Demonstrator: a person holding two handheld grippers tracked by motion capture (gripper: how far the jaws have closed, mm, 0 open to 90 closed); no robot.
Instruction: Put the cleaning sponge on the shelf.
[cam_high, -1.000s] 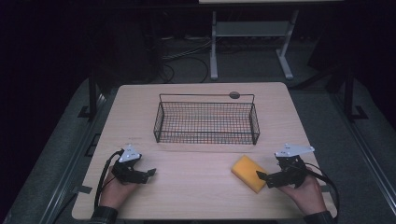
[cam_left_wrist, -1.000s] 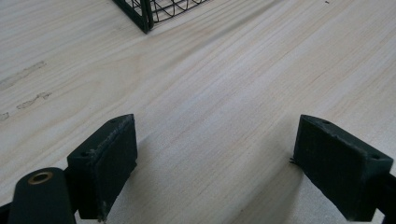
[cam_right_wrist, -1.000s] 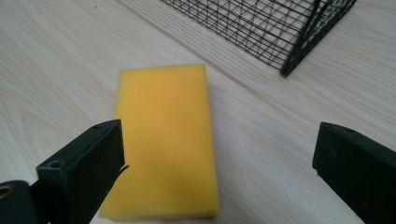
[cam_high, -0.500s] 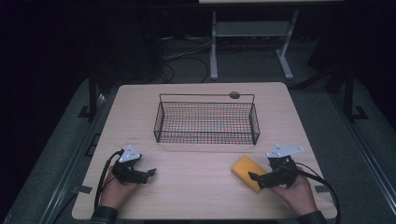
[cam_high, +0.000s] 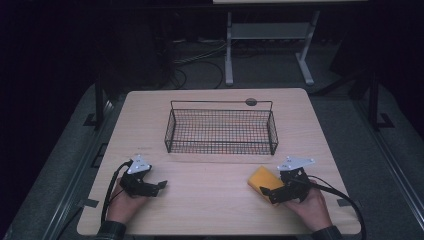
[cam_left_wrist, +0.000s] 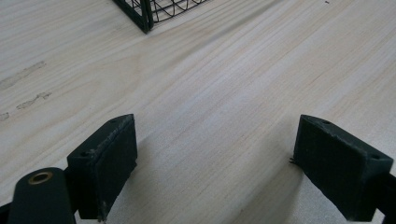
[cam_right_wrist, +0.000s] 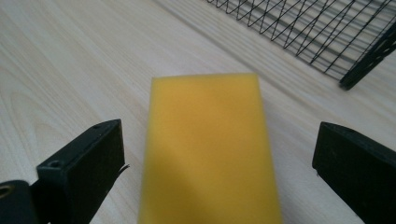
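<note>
I see a soft yellow rectangular sponge (cam_right_wrist: 210, 149) lying flat on the pale wood-grain table (cam_high: 210, 210), between the spread jaws of my right gripper (cam_right_wrist: 219, 172). My left gripper (cam_left_wrist: 224, 172) is spread over bare wood, near the black wire basket (cam_high: 221, 127).

Left tool (cam_high: 159, 186) low, jaws wide; right tool (cam_high: 264, 192) low, jaws wide.

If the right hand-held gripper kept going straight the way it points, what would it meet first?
The yellow sponge, lying between the open jaws of the right hand-held gripper. Beyond it, likely the wire basket.
</note>
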